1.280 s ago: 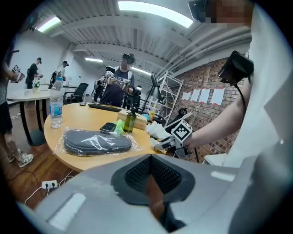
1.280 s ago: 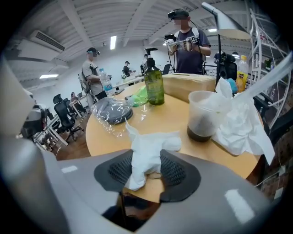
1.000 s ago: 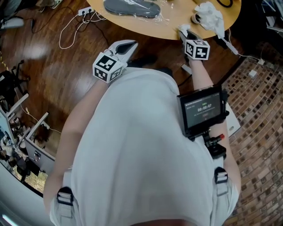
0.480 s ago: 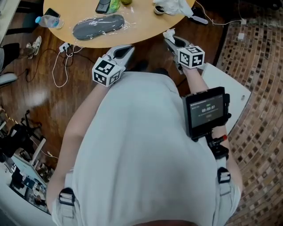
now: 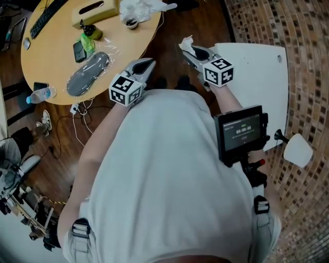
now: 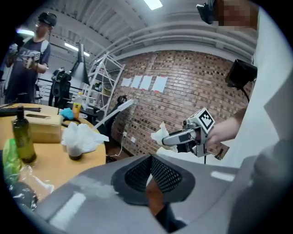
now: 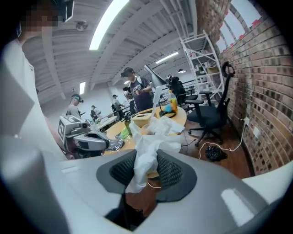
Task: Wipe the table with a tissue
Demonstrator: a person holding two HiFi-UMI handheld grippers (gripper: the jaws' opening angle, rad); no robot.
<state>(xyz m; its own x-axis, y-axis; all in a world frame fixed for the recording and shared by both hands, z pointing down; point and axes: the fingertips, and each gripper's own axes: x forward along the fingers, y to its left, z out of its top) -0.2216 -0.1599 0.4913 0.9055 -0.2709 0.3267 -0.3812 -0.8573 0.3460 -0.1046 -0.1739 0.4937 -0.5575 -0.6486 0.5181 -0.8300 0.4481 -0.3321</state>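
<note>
- Right claw (image 7: 146, 170): we see it clamped on a white tissue (image 7: 145, 148), which stands crumpled between the two pads and sticks out past the tips.
- Place of the tissue: it is held in the air, apart from the round wooden table (image 5: 51, 46). In the head view it hangs over the dark floor, just right of the table's edge.
- Left claw (image 6: 150, 176): its two pads are together, with nothing between them. We find it raised beside the right claw, near the table's edge.
- On the table we note:
  - a tissue box (image 5: 95, 11);
  - a heap of crumpled white paper (image 5: 139, 7) close to it;
  - a dark bottle (image 6: 21, 135);
  - a flat grey object in clear wrap (image 5: 87, 74).
- Person: a white shirt (image 5: 164, 180) fills the middle of the head view, and a small screen (image 5: 240, 132) sits at its right side.
- Right of the claws lies a white board (image 5: 257, 67).
</note>
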